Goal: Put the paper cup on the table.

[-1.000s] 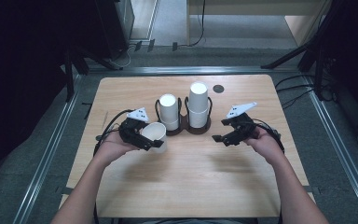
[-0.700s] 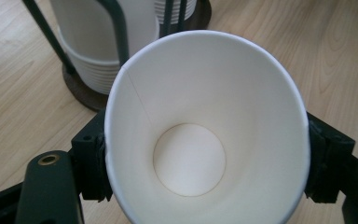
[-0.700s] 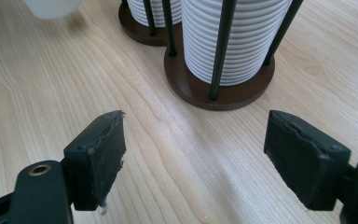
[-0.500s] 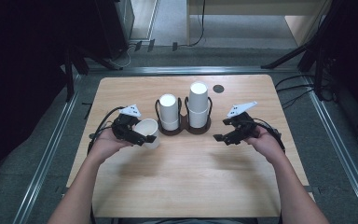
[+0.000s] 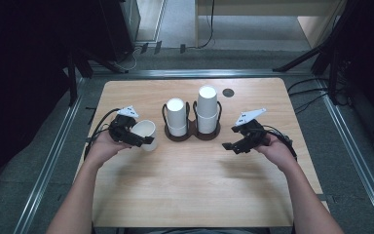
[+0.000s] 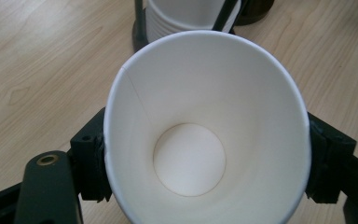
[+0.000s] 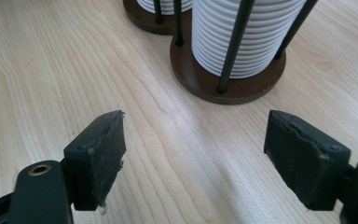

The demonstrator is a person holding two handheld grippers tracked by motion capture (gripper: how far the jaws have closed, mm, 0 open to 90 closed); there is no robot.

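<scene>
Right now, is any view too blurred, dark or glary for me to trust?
High view: table evenly lit, surroundings dark, soft shadows under the hands, slightly soft overall. Left gripper view: paper cup sharp, its inside bright but not blown out, seam visible. Right gripper view: wood grain and cup stack crisp, a faint sheen on the wood, open tongs slightly soft.

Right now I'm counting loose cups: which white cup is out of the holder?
The single paper cup clamped in the left gripper, left of the holder; the other cups sit stacked inside its two bays.
</scene>
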